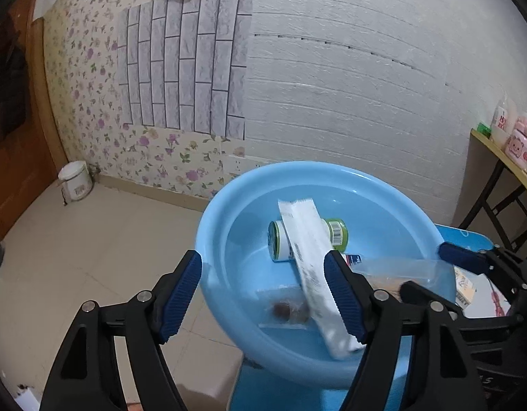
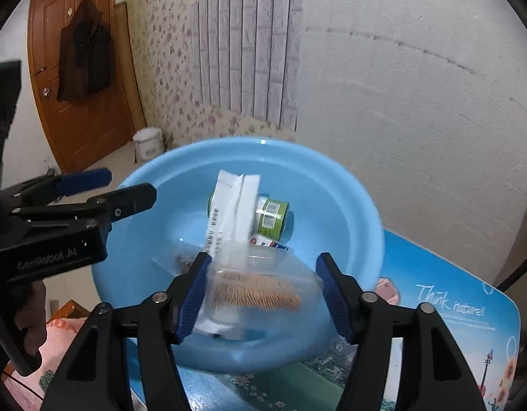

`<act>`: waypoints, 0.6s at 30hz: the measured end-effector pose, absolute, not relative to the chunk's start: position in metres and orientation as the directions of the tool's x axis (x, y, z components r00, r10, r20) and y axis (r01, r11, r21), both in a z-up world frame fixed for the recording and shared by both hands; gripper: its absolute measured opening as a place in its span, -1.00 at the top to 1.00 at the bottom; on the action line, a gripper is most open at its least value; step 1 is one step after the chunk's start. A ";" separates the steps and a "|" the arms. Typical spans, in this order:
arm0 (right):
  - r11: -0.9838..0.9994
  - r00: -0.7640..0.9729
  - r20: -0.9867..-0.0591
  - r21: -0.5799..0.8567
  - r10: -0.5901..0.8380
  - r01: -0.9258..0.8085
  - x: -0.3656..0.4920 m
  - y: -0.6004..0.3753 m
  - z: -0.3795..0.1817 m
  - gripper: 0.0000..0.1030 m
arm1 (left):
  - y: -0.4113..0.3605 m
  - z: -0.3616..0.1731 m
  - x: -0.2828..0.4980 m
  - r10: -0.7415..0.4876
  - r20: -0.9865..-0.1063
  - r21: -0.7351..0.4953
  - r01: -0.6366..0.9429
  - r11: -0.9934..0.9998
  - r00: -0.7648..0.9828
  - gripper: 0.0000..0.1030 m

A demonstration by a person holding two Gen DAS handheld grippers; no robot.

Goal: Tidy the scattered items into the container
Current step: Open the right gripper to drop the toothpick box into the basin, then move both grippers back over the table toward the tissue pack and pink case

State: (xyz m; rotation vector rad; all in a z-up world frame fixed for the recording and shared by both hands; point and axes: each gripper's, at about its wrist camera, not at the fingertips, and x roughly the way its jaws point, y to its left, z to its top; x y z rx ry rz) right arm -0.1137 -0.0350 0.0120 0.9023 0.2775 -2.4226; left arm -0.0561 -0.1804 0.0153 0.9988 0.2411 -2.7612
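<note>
A light blue basin [image 1: 229, 191] [image 2: 331, 171] holds a green can [image 1: 337, 234] [image 2: 273, 217] lying on its side, a long white sachet [image 1: 309, 267] [image 2: 234, 202] across it, and a clear packet with brown contents [image 1: 287, 310]. My left gripper [image 1: 263, 294] is open and empty at the basin's near rim. My right gripper [image 2: 260, 291] is open; a clear box of toothpicks [image 2: 260, 291] [image 1: 400, 270], blurred, sits between its fingers over the basin without being clamped.
The basin stands on a blue printed tabletop [image 2: 451, 308]. A small carton [image 1: 465, 287] lies on the table to the right. A white bucket [image 1: 75, 179] stands on the floor by the floral wall. A shelf with pink jars [image 1: 516, 144] is at right.
</note>
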 end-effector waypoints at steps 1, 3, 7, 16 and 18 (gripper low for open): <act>-0.841 -0.639 -0.653 -0.005 -0.408 0.542 -0.111 -0.029 0.013 -0.41 | -0.179 0.015 -0.054 -0.123 -0.647 -0.090 0.236 -0.968 -0.753 -0.40; -0.849 -0.639 -0.659 -0.003 -0.396 0.529 -0.107 -0.017 0.012 -0.41 | -0.177 0.013 -0.051 -0.120 -0.652 -0.089 0.232 -0.969 -0.749 -0.40; -0.874 -0.653 -0.661 0.010 -0.370 0.485 -0.096 0.010 0.010 -0.41 | -0.169 0.011 -0.044 -0.099 -0.663 -0.096 0.216 -0.972 -0.742 -0.40; -0.919 -0.664 -0.672 0.066 -0.329 0.389 -0.064 0.069 -0.002 -0.41 | -0.137 0.013 -0.024 -0.065 -0.669 -0.094 0.171 -0.981 -0.741 -0.40; -0.926 -0.671 -0.667 0.080 -0.324 0.368 -0.056 0.082 -0.002 -0.41 | -0.128 0.013 -0.019 -0.052 -0.666 -0.092 0.152 -0.984 -0.744 -0.40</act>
